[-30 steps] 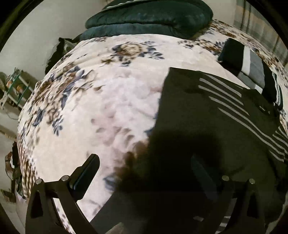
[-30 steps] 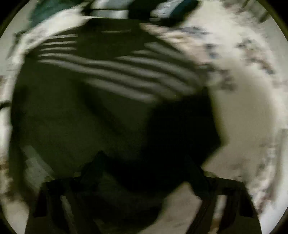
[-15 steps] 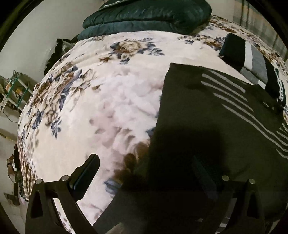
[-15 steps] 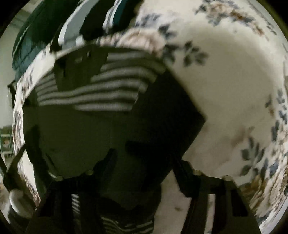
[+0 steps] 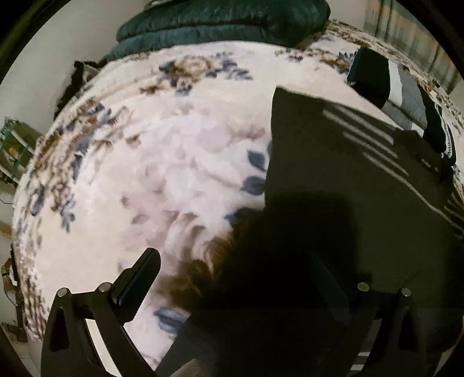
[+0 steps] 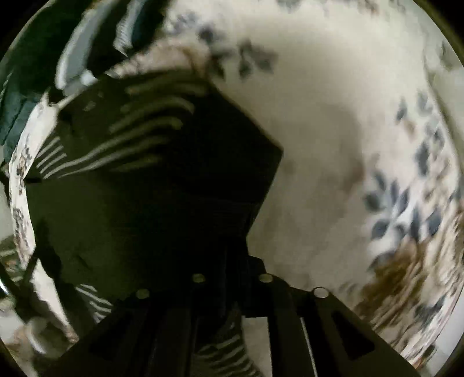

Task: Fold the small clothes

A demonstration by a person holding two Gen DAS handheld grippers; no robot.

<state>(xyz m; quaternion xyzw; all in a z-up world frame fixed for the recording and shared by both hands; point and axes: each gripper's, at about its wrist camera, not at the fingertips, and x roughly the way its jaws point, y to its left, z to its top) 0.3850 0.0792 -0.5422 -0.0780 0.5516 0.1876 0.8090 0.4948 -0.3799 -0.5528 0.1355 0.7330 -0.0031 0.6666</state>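
Observation:
A dark garment with thin white stripes lies spread on the floral blanket; it also shows in the right wrist view. My left gripper is open above the garment's left edge, its left finger over the blanket and its right finger dim against the dark cloth. My right gripper is shut on the garment's lower right edge, the cloth bunched between the fingers.
A folded dark green quilt lies at the head of the bed. A folded dark, white and grey garment lies at the far right. The bed edge drops off at left, with clutter beyond.
My right gripper has closed on the garment's edge and swung further right, with motion blur. My left gripper has stayed open and shifted slightly.

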